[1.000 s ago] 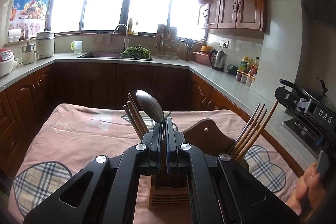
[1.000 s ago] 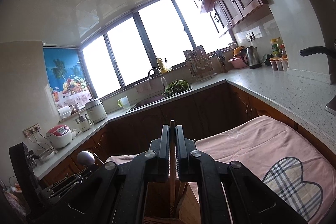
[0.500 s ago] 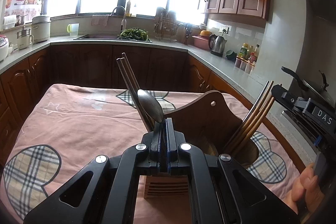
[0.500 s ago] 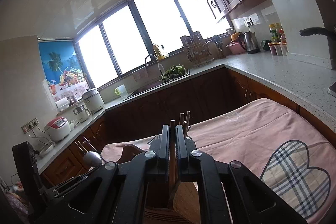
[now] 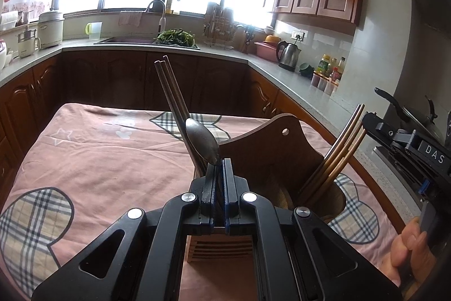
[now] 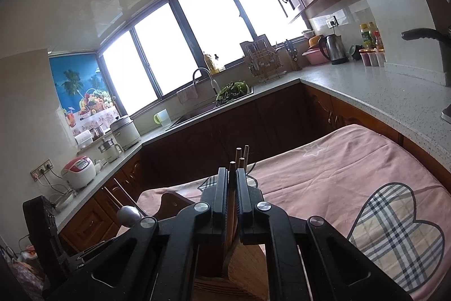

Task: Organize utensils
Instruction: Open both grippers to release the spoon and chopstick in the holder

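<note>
A: What is the biggest thing here?

B: A table with a pink cloth [image 5: 107, 160] on it. The cloth has checked heart shapes. Dark wood kitchen cupboards [image 5: 112, 81] stand all around the far side, with a grey counter on top.

A: And on the table?

B: A wooden holder [image 5: 270, 148] sits near the front, right under the two tools. It has a tall curved back with a small hole in it, and a slatted box part at the front.

A: What is inside it?

B: On the right side a bunch of brown chopsticks [image 5: 341, 154] leans out to the right. On the left side some dark chopsticks [image 5: 172, 92] stick up and lean to the left.

A: What is the left gripper [image 5: 219, 162] doing?

B: Its two black fingers are squeezed tight on a metal spoon [image 5: 201, 140]. The spoon's bowl pokes up past the tips, just in front of the dark chopsticks. It is right over the holder.

A: And the right gripper [image 6: 231, 174]?

B: Its fingers are pinched on one brown chopstick [image 6: 231, 182]. That stick stands up between them, and its lower end goes down toward the holder. Three more stick tops show just behind it.

A: Anything else?

B: A hand [image 5: 408, 247] holds the right tool at the edge of the left view.
</note>
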`<action>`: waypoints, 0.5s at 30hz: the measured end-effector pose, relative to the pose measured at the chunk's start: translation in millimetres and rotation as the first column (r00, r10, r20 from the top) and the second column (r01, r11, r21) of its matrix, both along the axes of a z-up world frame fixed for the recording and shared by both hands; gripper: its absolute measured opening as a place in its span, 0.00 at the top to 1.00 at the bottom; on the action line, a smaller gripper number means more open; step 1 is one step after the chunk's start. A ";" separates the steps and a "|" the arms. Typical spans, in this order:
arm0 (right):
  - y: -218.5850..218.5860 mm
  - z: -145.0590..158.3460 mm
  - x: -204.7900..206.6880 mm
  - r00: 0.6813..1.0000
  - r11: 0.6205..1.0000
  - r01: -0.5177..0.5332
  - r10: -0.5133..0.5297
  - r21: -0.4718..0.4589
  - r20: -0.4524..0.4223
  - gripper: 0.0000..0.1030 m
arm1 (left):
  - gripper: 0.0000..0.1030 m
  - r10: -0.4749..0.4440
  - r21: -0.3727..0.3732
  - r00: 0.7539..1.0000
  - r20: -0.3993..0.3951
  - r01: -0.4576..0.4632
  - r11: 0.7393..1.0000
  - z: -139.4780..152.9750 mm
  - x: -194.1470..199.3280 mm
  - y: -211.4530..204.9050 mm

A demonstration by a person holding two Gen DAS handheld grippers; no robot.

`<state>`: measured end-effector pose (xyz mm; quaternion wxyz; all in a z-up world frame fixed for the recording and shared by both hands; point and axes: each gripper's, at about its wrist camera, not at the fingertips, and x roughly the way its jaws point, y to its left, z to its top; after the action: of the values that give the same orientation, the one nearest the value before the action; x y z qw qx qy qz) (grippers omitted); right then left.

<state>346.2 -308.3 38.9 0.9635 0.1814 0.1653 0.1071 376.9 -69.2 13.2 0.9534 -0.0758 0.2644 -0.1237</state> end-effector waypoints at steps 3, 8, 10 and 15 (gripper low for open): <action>-0.3 -0.1 0.3 1.000 1.000 -0.002 0.002 0.002 -0.002 0.94 | 0.97 0.000 -0.003 1.000 -0.004 0.000 1.000 0.3 1.0 1.4; -1.2 -2.6 -0.2 1.000 1.000 -0.006 0.006 0.015 -0.006 0.90 | 0.95 -0.002 -0.010 1.000 -0.015 0.002 1.000 -0.9 1.0 2.6; -1.7 -2.9 -0.5 1.000 1.000 -0.007 0.007 0.021 -0.011 0.89 | 0.92 -0.008 -0.015 1.000 -0.019 0.007 1.000 -0.9 0.8 3.1; -6.3 -2.9 -2.9 1.000 0.999 -0.005 0.006 0.049 -0.014 0.66 | 0.71 -0.007 -0.007 1.000 -0.011 0.007 1.000 1.2 -3.8 1.6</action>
<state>343.3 -314.5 36.0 0.9573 0.2053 0.1699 0.1124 373.1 -67.6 14.4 0.9513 -0.0788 0.2696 -0.1274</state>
